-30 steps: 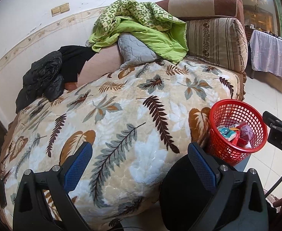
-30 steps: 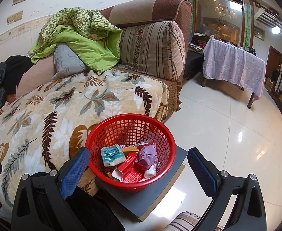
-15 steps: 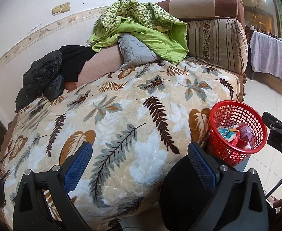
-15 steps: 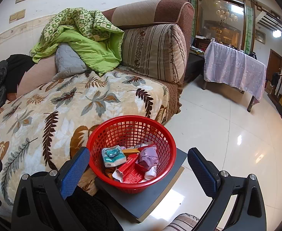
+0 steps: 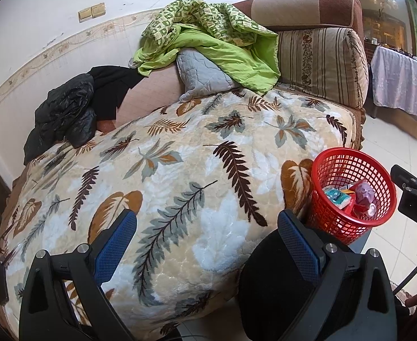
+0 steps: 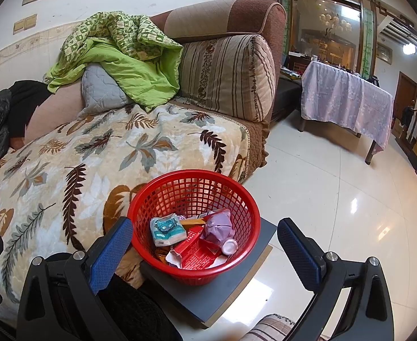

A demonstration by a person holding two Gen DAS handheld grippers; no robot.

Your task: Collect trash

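Note:
A red mesh basket point(image 6: 231, 199) point(image 5: 336, 164) stands on a dark grey board point(image 6: 236, 289) beside the sofa. Inside lie a teal tissue pack point(image 6: 167, 228), a red carton point(image 6: 191, 253), a purple crumpled wrapper point(image 6: 218, 226) and other scraps. My right gripper point(image 6: 205, 244) hangs open just in front of the basket, with nothing between its blue-padded fingers. My left gripper point(image 5: 207, 238) is also open and empty, held over the leaf-patterned blanket point(image 5: 180, 164), with the basket off to its right. The other gripper's black body point(image 5: 416, 199) shows at the right edge of the left wrist view.
The sofa carries a green quilt point(image 5: 208, 39), a grey cushion point(image 5: 202, 79), a striped bolster point(image 6: 228, 76) and black clothes point(image 5: 72, 113). A table under a lilac cloth point(image 6: 347, 96) stands across the glossy tiled floor point(image 6: 322, 199). A dark-clothed knee point(image 5: 273, 284) sits below the left gripper.
Both views have shifted very slightly; the basket sits a little higher in the right wrist view. Both grippers stay open and the trash in the basket has not moved.

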